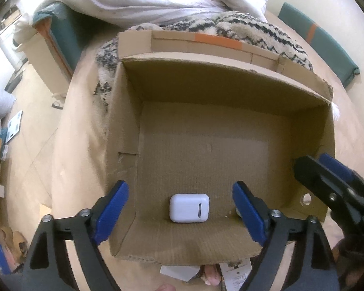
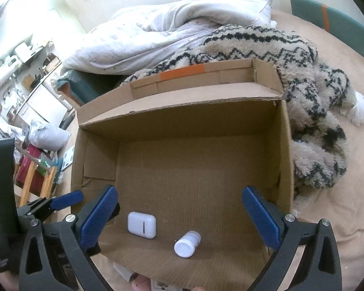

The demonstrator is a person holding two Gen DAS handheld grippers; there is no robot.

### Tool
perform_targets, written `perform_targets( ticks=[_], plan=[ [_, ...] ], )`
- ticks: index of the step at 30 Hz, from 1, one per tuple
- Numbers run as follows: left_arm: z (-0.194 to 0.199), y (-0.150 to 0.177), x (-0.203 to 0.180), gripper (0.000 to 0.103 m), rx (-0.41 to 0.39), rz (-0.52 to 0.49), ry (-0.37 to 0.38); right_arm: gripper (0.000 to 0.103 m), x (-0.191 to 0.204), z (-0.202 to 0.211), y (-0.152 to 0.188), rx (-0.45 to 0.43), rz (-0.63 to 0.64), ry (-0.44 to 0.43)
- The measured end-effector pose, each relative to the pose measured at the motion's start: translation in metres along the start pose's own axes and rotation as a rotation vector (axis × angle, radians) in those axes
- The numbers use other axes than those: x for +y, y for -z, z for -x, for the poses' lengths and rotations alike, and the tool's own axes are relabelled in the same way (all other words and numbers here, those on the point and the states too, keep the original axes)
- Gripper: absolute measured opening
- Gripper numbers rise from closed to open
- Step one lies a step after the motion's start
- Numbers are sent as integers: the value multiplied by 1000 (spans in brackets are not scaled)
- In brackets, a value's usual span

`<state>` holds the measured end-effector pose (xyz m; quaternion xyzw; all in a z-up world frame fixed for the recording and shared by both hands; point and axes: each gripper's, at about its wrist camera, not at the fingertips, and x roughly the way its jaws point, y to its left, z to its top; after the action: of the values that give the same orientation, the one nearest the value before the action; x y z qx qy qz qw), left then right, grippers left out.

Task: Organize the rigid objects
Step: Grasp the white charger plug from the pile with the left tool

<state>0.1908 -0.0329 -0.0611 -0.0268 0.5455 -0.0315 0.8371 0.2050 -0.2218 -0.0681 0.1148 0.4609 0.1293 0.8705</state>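
Item: open brown corrugated cardboard box [image 1: 206, 145], flaps folded outward, standing on a beige bed surface [image 1: 80, 133]. Orange tape [image 2: 182, 71] marks its far flap.

Contents, item one: small white rounded plastic earbud case [image 1: 188, 208], lying flat on the box floor close to the near wall. A dark slit shows on its upper face. Nothing touches it.

Contents, item two: small white cylindrical plastic bottle with a white cap [image 2: 187, 243], lying on its side on the box floor, cap toward the near wall. It sits near the earbud case [image 2: 141, 228], to its right in the right wrist view, apart from it. In the left wrist view it is almost wholly hidden behind a blue pad.

Left gripper [image 1: 180, 212]: black frame, blue fingertip pads, jaws spread wide above the near end of the box. The earbud case lies between the pads but well clear of both; nothing is grasped.

Right gripper [image 2: 179, 218]: same build, jaws at full spread over the box, empty. The bottle and case lie below, between the pads, untouched. Its fingers [image 1: 327, 169] appear at the right edge of the left wrist view.

Surroundings: shaggy cream blanket with black zigzag pattern [image 2: 303, 77] beside and behind the box; crumpled white duvet [image 2: 169, 29] beyond.
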Motion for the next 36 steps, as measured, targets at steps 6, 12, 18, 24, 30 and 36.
perform_targets(
  ticks=[6, 12, 18, 24, 30, 36],
  plan=[
    [15, 4, 3, 91, -7, -3, -4, 103, -5, 28, 11, -19, -29, -13],
    [43, 15, 10, 91, -38, 0, -21, 103, -13, 53, 28, -54, -38, 0],
    [61, 40, 25, 91, -38, -5, -60, 103, -17, 64, 47, -30, -62, -1],
    [66, 68, 51, 91, -17, 46, -82, 103, -28, 59, 73, 48, -137, 11],
    [41, 88, 74, 91, 56, 137, -79, 103, -30, 44, 86, 118, -138, 32],
    [21, 90, 65, 91, 118, 113, -74, 103, -23, 24, 92, 176, -124, 39]
  ],
)
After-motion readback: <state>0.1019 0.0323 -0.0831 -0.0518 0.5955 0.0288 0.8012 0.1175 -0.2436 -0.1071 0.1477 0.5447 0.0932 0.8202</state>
